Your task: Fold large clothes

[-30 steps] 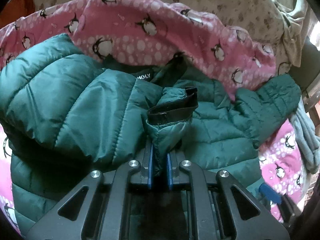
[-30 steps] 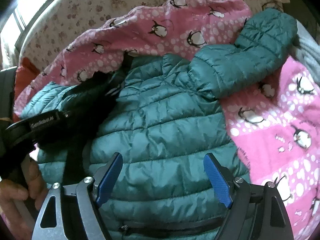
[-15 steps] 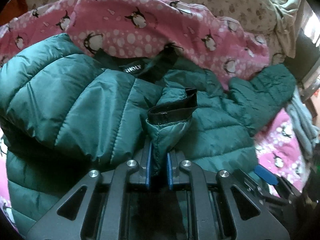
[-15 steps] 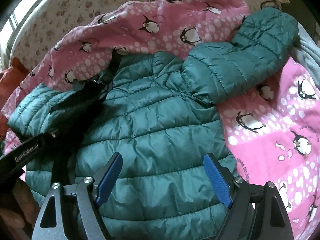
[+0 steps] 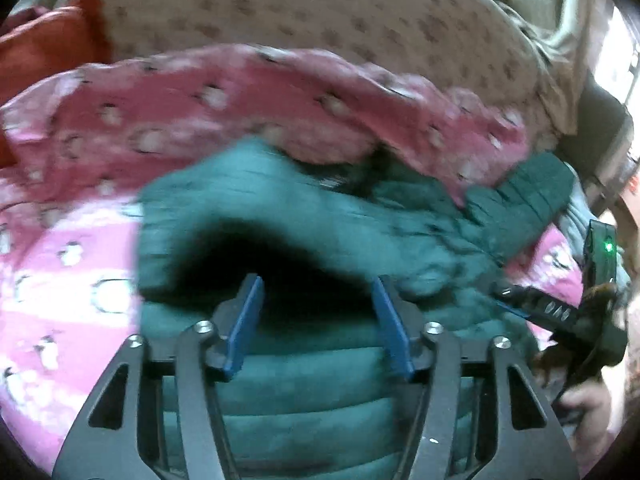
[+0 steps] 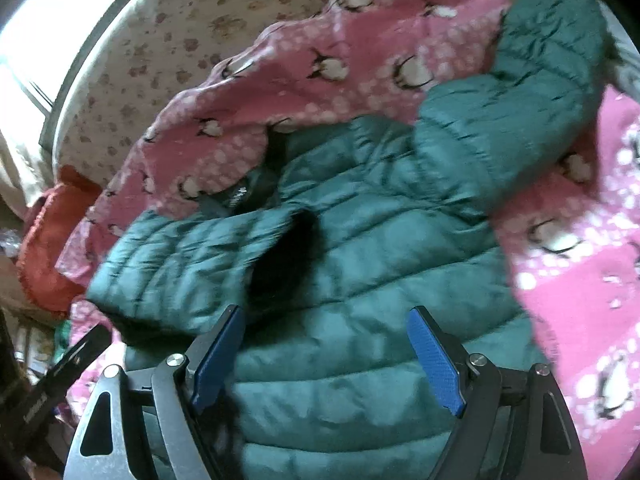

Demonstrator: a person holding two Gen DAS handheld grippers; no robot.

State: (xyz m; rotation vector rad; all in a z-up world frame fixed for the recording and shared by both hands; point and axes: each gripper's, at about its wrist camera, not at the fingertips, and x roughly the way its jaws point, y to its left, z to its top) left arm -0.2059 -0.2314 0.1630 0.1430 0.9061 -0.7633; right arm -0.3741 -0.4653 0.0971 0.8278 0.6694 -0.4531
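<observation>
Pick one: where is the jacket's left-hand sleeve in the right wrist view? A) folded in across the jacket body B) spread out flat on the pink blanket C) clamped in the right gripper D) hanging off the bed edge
A: the sleeve lies folded across the green puffer jacket, its dark cuff opening facing the middle, and nothing sits between the open jaws of the right gripper.
</observation>
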